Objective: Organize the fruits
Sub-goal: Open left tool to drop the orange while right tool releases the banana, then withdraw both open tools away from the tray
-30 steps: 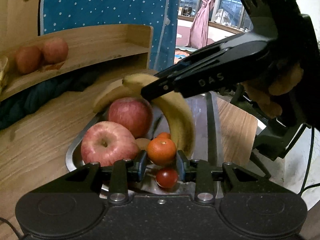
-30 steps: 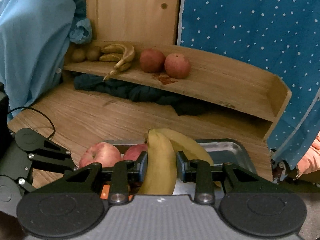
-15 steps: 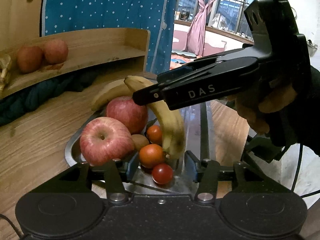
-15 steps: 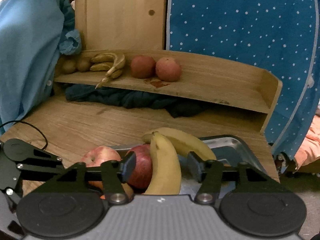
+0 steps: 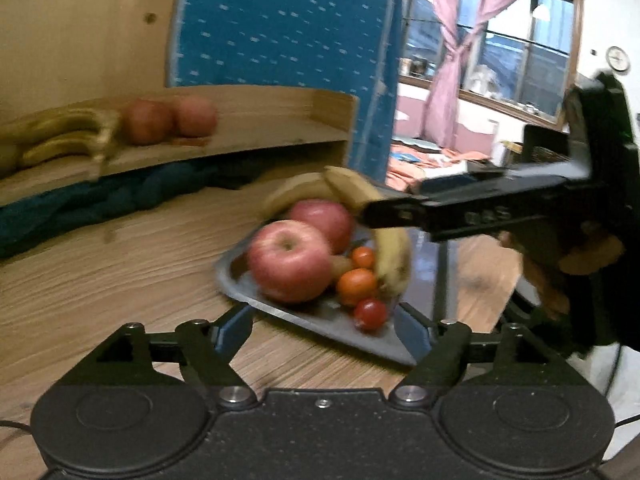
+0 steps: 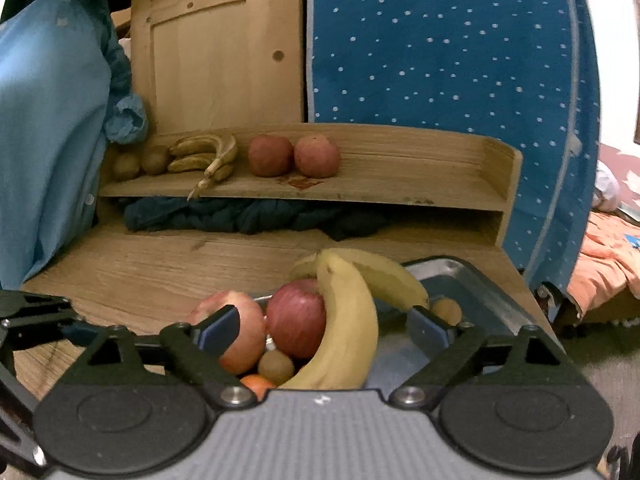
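Left wrist view: the left hand-held gripper [image 5: 322, 330] has pulled back from the tray [image 5: 320, 320], its jaws now wide and empty.

Right wrist view: the right hand-held gripper [image 6: 326, 332], clamped on the banana [image 6: 344, 328] 1 second ago, now stands wide; the banana lies loose on the tray, not yet on the shelf [image 6: 380, 188].

Two yellow bananas [image 6: 348, 320], two red apples [image 6: 296, 316], a brown kiwi [image 6: 275, 366] and small oranges [image 5: 357, 286] lie piled together in the metal tray [image 6: 472, 280].
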Available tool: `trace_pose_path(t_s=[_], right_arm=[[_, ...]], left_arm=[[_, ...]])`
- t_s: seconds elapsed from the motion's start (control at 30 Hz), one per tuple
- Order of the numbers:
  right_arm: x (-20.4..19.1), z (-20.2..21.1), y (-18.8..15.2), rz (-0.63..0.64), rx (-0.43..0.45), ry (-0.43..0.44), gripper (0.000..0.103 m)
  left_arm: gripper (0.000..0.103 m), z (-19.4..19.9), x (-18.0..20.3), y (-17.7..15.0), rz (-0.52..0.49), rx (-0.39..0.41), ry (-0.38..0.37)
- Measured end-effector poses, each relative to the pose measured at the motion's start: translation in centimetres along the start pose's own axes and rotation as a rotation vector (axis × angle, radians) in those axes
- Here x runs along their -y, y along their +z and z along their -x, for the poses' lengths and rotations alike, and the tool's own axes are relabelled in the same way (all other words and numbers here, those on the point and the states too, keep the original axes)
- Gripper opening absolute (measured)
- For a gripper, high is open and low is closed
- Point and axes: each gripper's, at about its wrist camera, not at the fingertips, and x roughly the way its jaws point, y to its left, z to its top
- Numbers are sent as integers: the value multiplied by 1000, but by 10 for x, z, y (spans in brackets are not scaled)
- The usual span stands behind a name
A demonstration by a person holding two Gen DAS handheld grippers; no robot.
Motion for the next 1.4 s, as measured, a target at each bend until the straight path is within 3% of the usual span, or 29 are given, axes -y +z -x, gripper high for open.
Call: trace_pose_path(t_s=[0.27, 0.6, 0.9, 1.4], right_arm=[[-33, 36, -33, -65, 54, -83, 101], [-86, 71, -80, -187, 52, -238, 103], [-114, 78, -97, -213, 20, -250, 103], [-111, 79, -99, -233, 12, -263, 103]], left_arm=[[92, 41, -26, -20, 20, 64, 109], [102, 69, -33, -45, 28, 100, 102], [102, 82, -41, -63, 34, 102, 125], [102, 87, -49, -66, 62, 105, 150]])
